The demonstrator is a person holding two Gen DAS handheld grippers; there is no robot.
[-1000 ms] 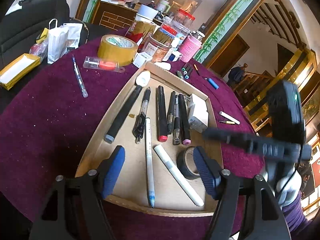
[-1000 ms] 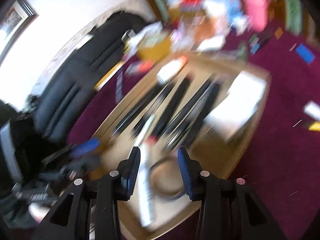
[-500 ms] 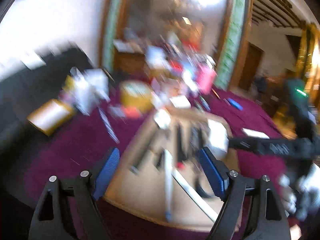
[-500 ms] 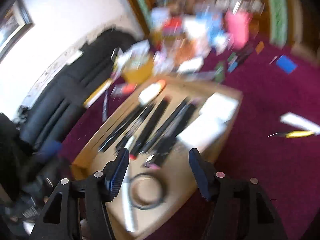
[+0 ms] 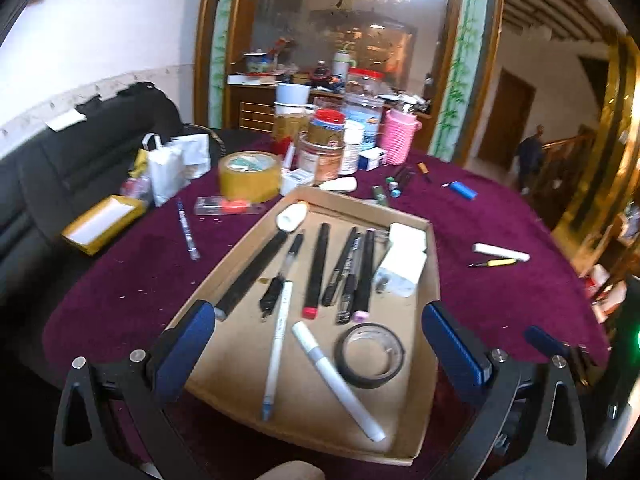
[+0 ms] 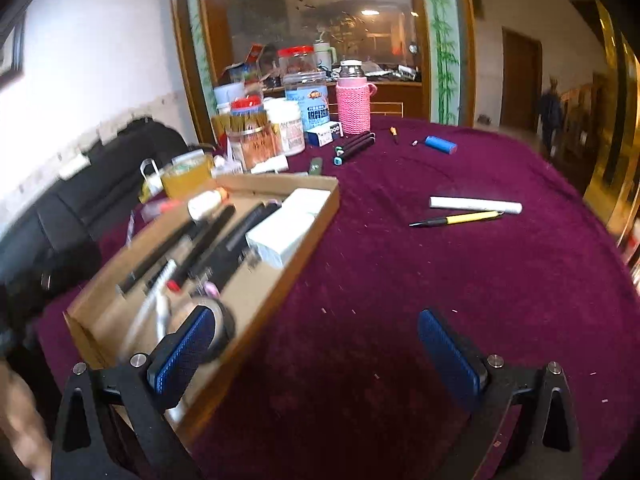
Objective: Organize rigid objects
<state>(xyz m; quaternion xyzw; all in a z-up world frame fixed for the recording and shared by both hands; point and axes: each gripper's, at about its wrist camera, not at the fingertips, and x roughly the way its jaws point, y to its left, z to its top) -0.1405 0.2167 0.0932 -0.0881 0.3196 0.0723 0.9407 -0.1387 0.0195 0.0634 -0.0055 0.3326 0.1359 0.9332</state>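
— Well, starting with the left tool (image 5: 316, 340): gripping anything?

— Gripping nothing. Just been opening, jaws now spread fully wide, hanging over the near end of the cardboard tray (image 5: 434, 280), with only air between the blue pads.

— And underneath, inside the tray?

— Lying flat near the front: a black tape roll (image 5: 370, 354), a white marker (image 5: 336, 380) slanted just beside it, and a white pen with a blue tip (image 5: 278, 344). Further back, a row of black markers (image 5: 316, 268) laid side by side, then a white box (image 5: 404, 264) near the right wall.

— Same story for the right tool (image 6: 316, 340)?

— Much the same: just been opening too, jaws at full spread, clamping nothing. Sits to the right of the tray, above bare maroon cloth of the counter (image 6: 400, 280); left pad merely crossing in front of the tape roll in that view.

— Loose on the counter?

— Out on the cloth, well to the right of the tray: a white stick (image 6: 476, 204) and, just beside it, a yellow-and-black pen (image 6: 456, 219), nearly parallel. Farther back, a blue cylinder (image 6: 440, 145) and a bunch of dark markers (image 6: 356, 145) near a pink knitted bottle (image 6: 354, 106). Left of the tray: a clear pen (image 5: 187, 232) and a brown tape roll (image 5: 249, 176).
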